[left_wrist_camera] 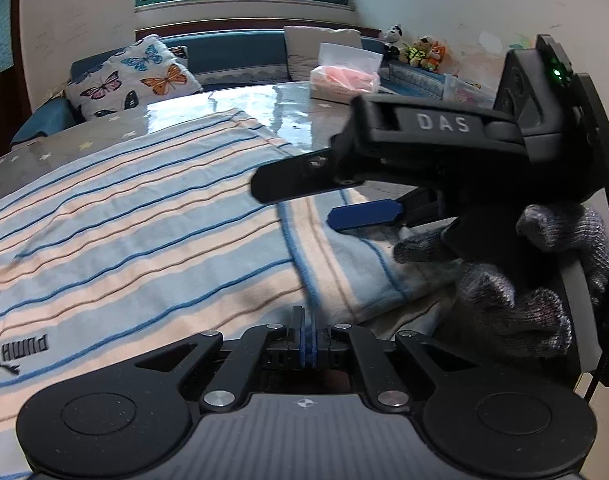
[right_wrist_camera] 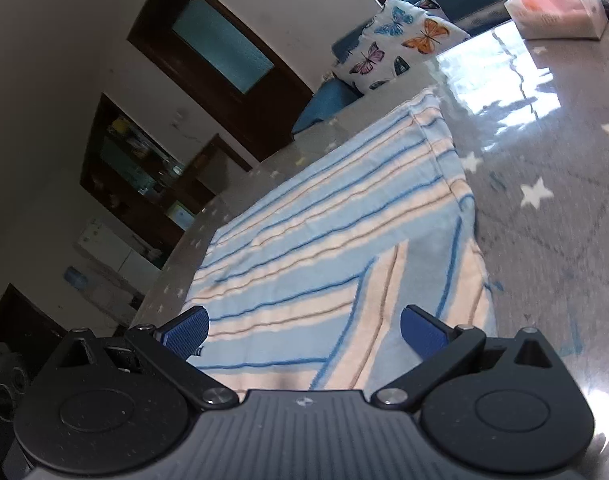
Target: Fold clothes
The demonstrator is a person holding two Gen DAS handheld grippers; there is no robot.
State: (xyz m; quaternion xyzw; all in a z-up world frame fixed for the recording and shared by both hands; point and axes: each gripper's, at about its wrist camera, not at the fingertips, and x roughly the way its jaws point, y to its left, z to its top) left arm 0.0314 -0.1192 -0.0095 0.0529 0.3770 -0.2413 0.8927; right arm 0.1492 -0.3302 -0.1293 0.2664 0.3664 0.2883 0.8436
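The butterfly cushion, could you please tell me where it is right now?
In the left wrist view the butterfly cushion sits upper left, on the blue sofa beyond the table's far edge, behind the striped garment.

Garment (left_wrist_camera: 144, 216) on table (left_wrist_camera: 240, 108), cushion (left_wrist_camera: 132, 76) behind

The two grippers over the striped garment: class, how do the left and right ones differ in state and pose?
The left gripper is shut, its fingers pinching the striped garment's edge; the right gripper is open, its fingers spread over the cloth without gripping it. In the left wrist view, the right gripper sits higher, above the fold. Both have blue fingers.
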